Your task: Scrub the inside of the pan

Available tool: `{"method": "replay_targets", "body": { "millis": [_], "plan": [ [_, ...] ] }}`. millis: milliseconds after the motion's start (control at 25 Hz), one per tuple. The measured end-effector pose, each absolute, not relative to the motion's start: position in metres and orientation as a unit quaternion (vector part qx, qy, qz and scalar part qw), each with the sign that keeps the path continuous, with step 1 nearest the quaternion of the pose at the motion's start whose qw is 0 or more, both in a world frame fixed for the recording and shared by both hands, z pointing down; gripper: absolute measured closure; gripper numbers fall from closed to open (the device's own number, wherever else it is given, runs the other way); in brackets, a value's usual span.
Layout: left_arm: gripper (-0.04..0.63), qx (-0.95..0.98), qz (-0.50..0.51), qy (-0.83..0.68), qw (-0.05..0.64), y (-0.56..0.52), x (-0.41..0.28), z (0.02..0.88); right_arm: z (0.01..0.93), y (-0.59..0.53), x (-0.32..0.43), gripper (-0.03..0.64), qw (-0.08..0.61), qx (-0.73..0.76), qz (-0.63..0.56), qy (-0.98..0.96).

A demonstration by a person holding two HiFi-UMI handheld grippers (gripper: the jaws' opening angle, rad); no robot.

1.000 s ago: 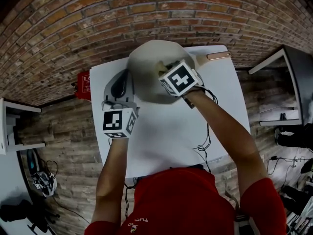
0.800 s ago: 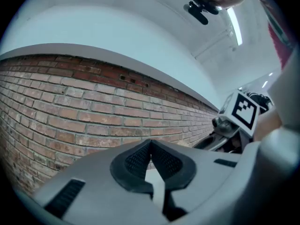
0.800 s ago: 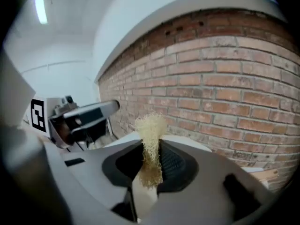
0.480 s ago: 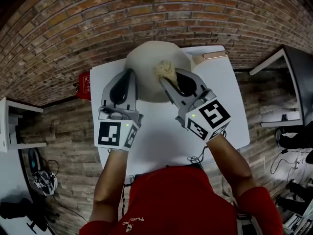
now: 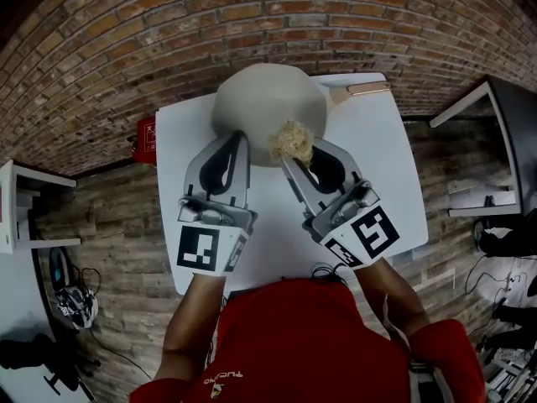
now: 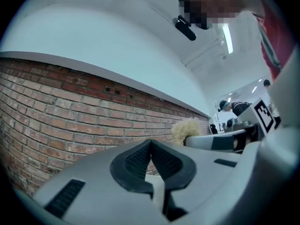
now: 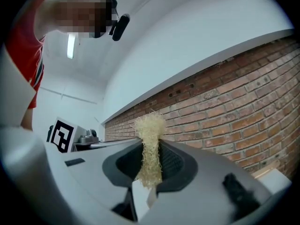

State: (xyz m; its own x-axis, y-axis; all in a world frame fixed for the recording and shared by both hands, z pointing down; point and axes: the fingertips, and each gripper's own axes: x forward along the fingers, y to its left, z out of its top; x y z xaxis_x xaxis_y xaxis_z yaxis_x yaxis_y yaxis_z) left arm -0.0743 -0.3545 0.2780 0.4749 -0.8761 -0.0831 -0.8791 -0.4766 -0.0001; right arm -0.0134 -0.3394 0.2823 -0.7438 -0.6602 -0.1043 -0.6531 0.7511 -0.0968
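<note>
A round beige pan [image 5: 262,99] with a copper-coloured handle [image 5: 362,93] sits at the far side of the white table [image 5: 382,170]. My right gripper [image 5: 294,151] is shut on a tuft of straw-coloured fibre scrubber [image 5: 291,140], held raised over the pan's near rim. In the right gripper view the scrubber [image 7: 150,123] sticks up from between the pads against the brick wall. My left gripper [image 5: 238,138] is beside it, to the left, over the pan's near-left edge. In the left gripper view its pads [image 6: 161,161] are pressed together with nothing between them.
A red object [image 5: 146,141] lies by the table's left edge. A white shelf unit [image 5: 18,217] stands at the left and a dark desk [image 5: 508,133] at the right. Brick wall rises behind the table. Cables hang off the table's near edge.
My right gripper has come out of the pan with the scrubber and drawn back toward me. The left gripper has also shifted nearer and slightly right. Both now tilt upward.
</note>
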Motion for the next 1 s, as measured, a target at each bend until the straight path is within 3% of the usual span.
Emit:
{"method": "replay_targets", "body": {
  "millis": [1000],
  "plan": [
    [0.581, -0.863, 0.039, 0.504, 0.017, -0.352, -0.074, 0.286, 0.294, -0.332, -0.02, 0.531, 0.056, -0.364, -0.038, 0.929]
  ]
}}
